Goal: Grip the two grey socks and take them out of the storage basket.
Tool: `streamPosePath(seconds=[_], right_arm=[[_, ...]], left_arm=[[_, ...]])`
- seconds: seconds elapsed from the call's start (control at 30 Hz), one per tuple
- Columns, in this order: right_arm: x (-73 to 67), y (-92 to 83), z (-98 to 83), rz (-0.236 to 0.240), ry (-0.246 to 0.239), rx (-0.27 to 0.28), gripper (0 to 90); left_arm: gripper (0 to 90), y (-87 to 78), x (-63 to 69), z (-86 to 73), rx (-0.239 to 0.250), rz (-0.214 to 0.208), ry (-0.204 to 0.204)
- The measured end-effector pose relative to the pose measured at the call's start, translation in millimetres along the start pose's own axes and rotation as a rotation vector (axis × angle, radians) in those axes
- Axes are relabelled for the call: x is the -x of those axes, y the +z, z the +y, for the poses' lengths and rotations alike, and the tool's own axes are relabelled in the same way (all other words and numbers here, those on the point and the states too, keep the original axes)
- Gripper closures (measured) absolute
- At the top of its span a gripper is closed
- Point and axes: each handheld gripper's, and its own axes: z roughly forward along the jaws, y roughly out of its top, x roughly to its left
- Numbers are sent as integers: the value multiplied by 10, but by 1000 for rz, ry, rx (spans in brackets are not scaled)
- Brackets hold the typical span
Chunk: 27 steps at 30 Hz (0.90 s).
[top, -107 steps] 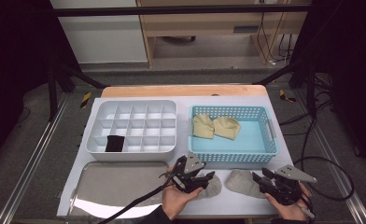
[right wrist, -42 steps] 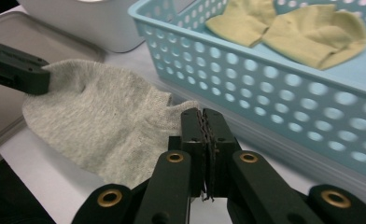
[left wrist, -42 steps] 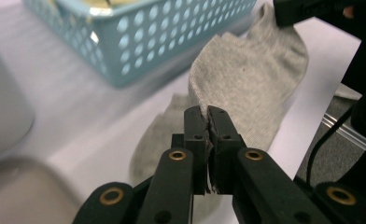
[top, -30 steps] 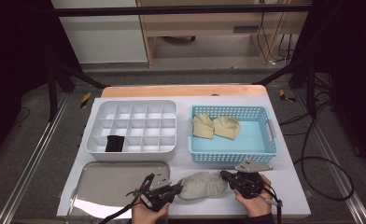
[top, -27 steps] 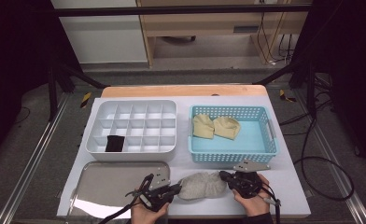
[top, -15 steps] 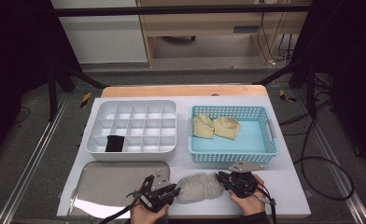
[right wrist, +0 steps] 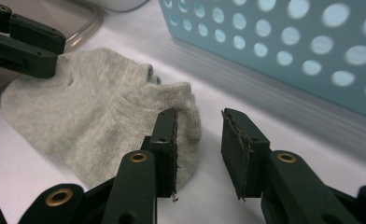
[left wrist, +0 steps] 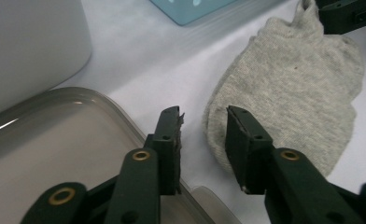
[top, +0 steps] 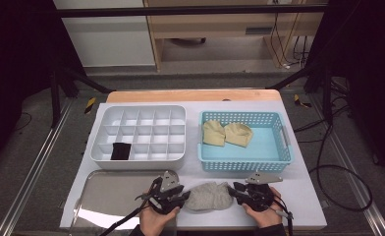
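Observation:
A grey sock [top: 209, 196] lies flat on the white table near the front edge, between the two grippers. At its left end my left gripper [top: 181, 196] stands open; in the left gripper view its jaws [left wrist: 203, 119] straddle the edge of the sock [left wrist: 293, 84] without pressing it. My right gripper [top: 233, 192] is open at the right end; in the right gripper view its jaws [right wrist: 200, 121] stand apart, the sock [right wrist: 87, 107] beside its left jaw and bare table in the gap. Both pairs of jaws have just been opening.
A metal tray [top: 107, 196] lies left of the sock. Behind it a white compartment box [top: 139, 132] holds a black item [top: 120, 151]. A blue basket [top: 274, 155] at the back right holds two yellowish socks [top: 214, 132] [top: 238, 133].
Both grippers, shut at the ends of the grey sock a second ago, have opened and let go of it. The sock lies still and the hands have barely moved.

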Motion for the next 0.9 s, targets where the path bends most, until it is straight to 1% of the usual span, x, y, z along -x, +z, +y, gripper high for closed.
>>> streamPosePath(seconds=[0.07,0.13,0.2,0.23,0.3,0.33,0.4,0.43,0.5,0.57,0.6,0.67,0.73,0.77,0.8,0.83,0.87,0.9], right_arm=[[-15,30,-20,-3,2,-12,674],[-27,43,-36,-7,3,-7,707],[-51,47,-41,2,11,-9,787],[-63,60,-49,8,16,-5,803],[-65,58,-52,6,25,-3,842],[-61,42,-51,11,37,-4,874],[-46,18,-54,14,48,-5,882],[-32,2,-59,16,53,-2,883],[-7,-53,-67,13,67,7,886],[4,-132,-63,13,76,15,886],[10,-149,-62,5,68,21,886],[8,-163,-58,-31,50,9,885],[7,-116,-72,-57,40,-14,876],[7,-103,-78,-60,35,-17,857],[7,-102,-81,-62,33,-11,823],[12,-108,-80,-67,26,-6,802],[17,-138,-72,-74,23,7,790],[20,-174,-64,-71,27,26,787]], left_arm=[[680,13,3,-4,-6,-7,-9],[701,24,12,-5,-9,-13,-13],[742,31,11,4,-18,-26,-19],[769,37,12,7,-20,-31,-27],[809,51,12,25,-24,-37,-31],[835,52,14,37,-29,-34,-25],[846,56,18,61,-34,-32,-20],[850,56,13,71,-21,-27,-21],[853,64,-9,101,-9,-29,-23],[853,93,-8,136,2,-24,-9],[853,124,4,158,6,-15,7],[852,179,37,183,-2,9,30],[840,195,47,190,3,20,37],[818,186,44,190,5,28,37],[761,173,41,192,8,40,38],[715,138,35,201,12,44,43],[699,98,32,208,27,42,42],[681,64,37,217,39,40,41]])
